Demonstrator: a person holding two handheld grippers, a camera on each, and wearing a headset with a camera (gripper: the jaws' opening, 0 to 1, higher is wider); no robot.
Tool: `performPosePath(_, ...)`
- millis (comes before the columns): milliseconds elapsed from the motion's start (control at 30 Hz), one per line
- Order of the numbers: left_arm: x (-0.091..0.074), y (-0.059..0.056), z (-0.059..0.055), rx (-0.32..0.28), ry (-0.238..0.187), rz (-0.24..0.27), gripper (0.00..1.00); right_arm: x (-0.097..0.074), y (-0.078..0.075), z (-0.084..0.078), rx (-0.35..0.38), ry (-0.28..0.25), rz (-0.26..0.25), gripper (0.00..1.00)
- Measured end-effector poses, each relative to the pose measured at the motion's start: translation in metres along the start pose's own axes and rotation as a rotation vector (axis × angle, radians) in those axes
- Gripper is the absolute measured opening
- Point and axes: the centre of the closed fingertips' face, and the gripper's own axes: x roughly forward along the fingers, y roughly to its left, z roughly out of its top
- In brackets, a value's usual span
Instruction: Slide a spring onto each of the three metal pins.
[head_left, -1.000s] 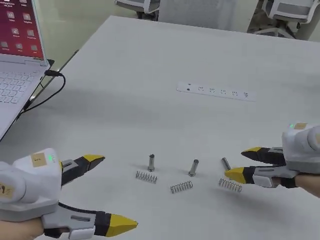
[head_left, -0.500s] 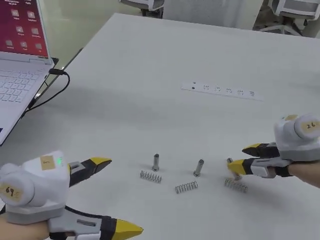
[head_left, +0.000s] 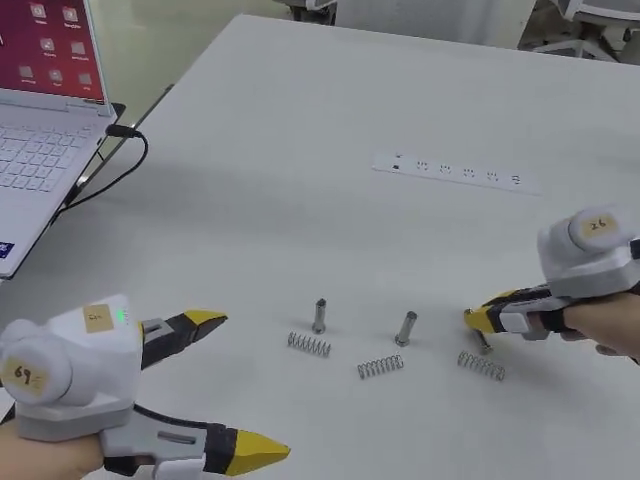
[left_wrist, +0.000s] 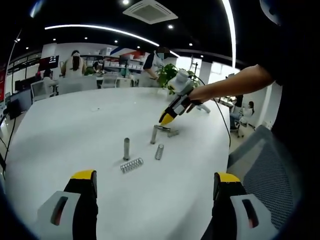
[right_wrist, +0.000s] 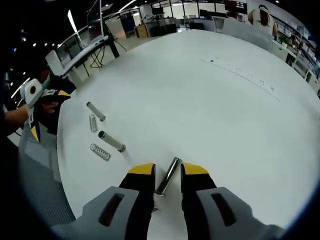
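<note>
Three short metal pins stand on the white table: left pin (head_left: 320, 314), middle pin (head_left: 406, 327), right pin (head_left: 483, 343). A spring lies next to each: (head_left: 309, 345), (head_left: 380, 366), (head_left: 481, 366). My right gripper (head_left: 478, 318) reaches in from the right, its jaws drawn close on either side of the right pin (right_wrist: 167, 176). My right gripper (right_wrist: 167, 170) is shut on that pin. My left gripper (head_left: 235, 388) hovers wide open at the lower left, well short of the left pin (left_wrist: 126, 148), with nothing between its fingers.
An open laptop (head_left: 40, 110) with a black cable (head_left: 110, 165) sits at the table's far left edge. A white power strip (head_left: 455, 172) lies beyond the pins. Office chairs stand past the far edge.
My right gripper's jaws have narrowed from wide open and closed in around the right pin. The left gripper has stayed open in about the same place. The head camera has shifted slightly.
</note>
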Motion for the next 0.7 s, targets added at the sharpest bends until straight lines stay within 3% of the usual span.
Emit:
performPosePath(200,-0.002,0.000,0.000,-0.003,0.001,0.007,0.93,0.004,-0.004,-0.003,0.017,0.017,-0.018,0.20)
performPosePath(700,-0.003,-0.003,-0.003,-0.013,0.008,0.000,0.92,0.013,-0.006,-0.007,0.088,0.060,-0.026,0.14)
